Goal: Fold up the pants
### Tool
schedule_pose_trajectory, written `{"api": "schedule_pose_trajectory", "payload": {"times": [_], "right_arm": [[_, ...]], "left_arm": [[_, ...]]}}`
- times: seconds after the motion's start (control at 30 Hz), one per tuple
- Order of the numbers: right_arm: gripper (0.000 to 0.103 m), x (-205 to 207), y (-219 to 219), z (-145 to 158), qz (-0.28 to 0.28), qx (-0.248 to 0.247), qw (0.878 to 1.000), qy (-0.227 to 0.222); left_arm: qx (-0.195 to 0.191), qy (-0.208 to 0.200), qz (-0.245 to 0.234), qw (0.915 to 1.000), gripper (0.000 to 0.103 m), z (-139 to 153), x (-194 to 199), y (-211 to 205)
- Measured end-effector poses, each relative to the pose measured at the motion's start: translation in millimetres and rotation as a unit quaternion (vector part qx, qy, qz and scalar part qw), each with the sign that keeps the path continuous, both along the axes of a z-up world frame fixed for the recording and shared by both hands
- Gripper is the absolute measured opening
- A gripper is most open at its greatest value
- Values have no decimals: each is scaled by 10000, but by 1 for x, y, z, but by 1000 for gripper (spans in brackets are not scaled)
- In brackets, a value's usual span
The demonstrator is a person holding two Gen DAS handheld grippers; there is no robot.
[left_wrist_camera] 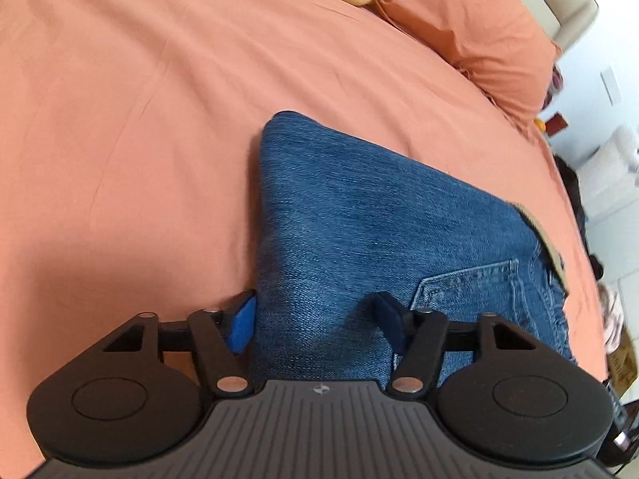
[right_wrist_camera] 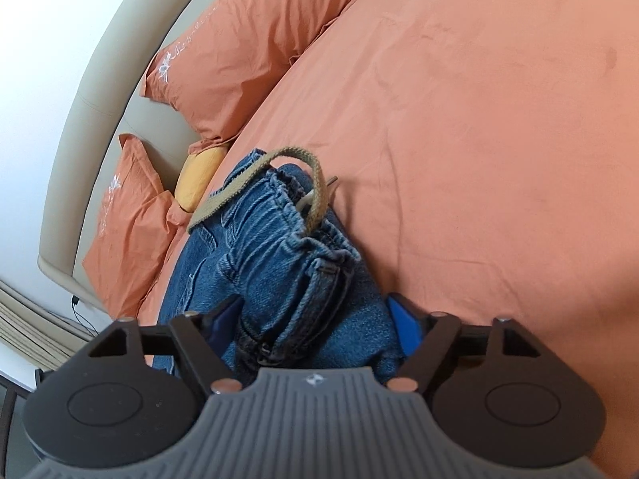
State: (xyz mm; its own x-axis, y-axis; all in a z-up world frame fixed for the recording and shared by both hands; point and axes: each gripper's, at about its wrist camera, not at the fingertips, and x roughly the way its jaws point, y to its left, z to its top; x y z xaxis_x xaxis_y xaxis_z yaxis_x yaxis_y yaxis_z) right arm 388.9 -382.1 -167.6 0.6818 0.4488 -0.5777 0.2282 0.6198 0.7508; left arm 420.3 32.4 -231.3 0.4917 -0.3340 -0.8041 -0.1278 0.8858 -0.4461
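My left gripper (left_wrist_camera: 315, 321) points down at the folded blue denim pants (left_wrist_camera: 359, 215) on the bed with the orange sheet (left_wrist_camera: 139, 119). Its two blue pads sit wide apart, one on each side of the near edge of the pants. The left pad (left_wrist_camera: 243, 325) is right at the side edge of the cloth and the other pad lies on top of the denim. I cannot tell if they are squeezing the cloth. A stitched back pocket (left_wrist_camera: 467, 287) shows just past the pad on top, and the folded end of the pants lies further ahead of the gripper.

My right gripper (right_wrist_camera: 315, 329) is at the waist end of the same pants. Its pads are wide apart too, with the bunched stretchy waistband (right_wrist_camera: 295, 239) rising between them. I cannot tell if these pads press on the denim either. A tan woven belt (right_wrist_camera: 315, 187) loops over the waistband ahead of this gripper. Further off to its left lie two orange pillows (right_wrist_camera: 255, 52) and a yellow cushion (right_wrist_camera: 199, 175) against a beige padded headboard (right_wrist_camera: 100, 92).
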Motion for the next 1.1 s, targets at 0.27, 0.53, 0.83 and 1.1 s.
{"api": "schedule_pose_trajectory", "payload": {"times": [0.27,0.53,0.83,1.1], "right_arm": [[40,-4,5,13,129,78,9996,-244],[32,-19,3,27,117,104,9988,-460],[28,-45,31,71,401,179,9984,-348],[27,-65,111,122,1150,64,9922,-485]], "left_arm": [[668,-187,-223,9973,10,22,-6,-21],[951,-607,-229,9934,7,65,-24,-34],[1158,-706,-450,9897,7,109,-47,-26],[1261,-790,-415,9880,7,147,-97,49]]}}
